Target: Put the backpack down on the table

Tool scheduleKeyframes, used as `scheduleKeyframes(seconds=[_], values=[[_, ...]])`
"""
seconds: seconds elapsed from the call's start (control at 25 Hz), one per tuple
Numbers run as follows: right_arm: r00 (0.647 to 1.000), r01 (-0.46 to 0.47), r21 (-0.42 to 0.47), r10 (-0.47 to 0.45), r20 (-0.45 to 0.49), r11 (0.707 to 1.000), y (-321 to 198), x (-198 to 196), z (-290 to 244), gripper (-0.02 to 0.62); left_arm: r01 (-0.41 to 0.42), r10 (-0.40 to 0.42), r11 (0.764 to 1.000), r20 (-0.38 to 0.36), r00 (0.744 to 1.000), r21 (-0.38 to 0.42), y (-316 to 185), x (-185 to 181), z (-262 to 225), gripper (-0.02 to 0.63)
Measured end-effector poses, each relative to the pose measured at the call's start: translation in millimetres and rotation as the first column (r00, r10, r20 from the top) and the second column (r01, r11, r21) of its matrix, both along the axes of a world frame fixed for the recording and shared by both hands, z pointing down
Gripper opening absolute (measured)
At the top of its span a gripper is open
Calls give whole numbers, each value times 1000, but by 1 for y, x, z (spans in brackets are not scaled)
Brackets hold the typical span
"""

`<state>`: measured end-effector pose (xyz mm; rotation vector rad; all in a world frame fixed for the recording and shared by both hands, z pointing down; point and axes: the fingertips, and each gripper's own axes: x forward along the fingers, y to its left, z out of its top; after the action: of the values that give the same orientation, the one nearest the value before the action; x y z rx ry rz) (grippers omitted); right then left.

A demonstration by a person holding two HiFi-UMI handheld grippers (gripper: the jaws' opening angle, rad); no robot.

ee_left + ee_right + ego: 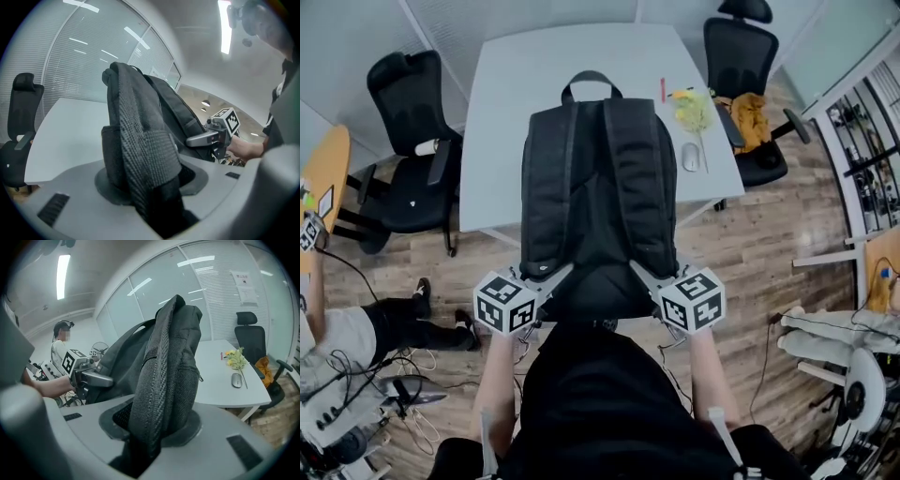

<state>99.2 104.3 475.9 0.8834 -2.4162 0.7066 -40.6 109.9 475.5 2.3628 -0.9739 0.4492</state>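
both my left claw (551, 274) and right claw (645, 272) clamped on the backpack (598, 187), one per bottom corner; its long axis runs away from me, handle end over the surface (511, 84), bottom end hanging short of the surface's near edge.

The left claw (555, 276) is clamping a thick fold of the backpack (598, 187) between its jaws, with the pads pressing on both faces of the fold. The right claw (643, 273) is gripping the opposite lower corner in the same way, jaws held partly apart by the fabric. Both claws are pointing forward and somewhat downward, angling slightly inward toward each other. The left forearm (495, 380) and the right forearm (710, 375) are reaching forward, bare, roughly parallel and well apart.
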Motion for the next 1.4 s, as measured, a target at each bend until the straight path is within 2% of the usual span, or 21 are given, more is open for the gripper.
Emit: scheduleKeyframes(seconds=[0.36, 0.72, 1.0, 1.4], values=[[999, -11, -8, 11, -34, 1000, -66, -36, -5, 127, -4, 4, 1000, -32, 999, 8, -69, -36, -1, 195], [998, -33, -27, 32, -58, 999, -111, -68, 0, 129, -15, 15, 1000, -50, 999, -3, -116, -69, 5, 193], [995, -66, -45, 63, -75, 997, -133, -90, 8, 129, -46, 44, 999, -62, 997, -20, -144, -91, 14, 192], [991, -101, -92, 91, -101, 991, -144, -103, 16, 130, -77, 71, 995, -90, 993, -65, -159, -104, 26, 189]])
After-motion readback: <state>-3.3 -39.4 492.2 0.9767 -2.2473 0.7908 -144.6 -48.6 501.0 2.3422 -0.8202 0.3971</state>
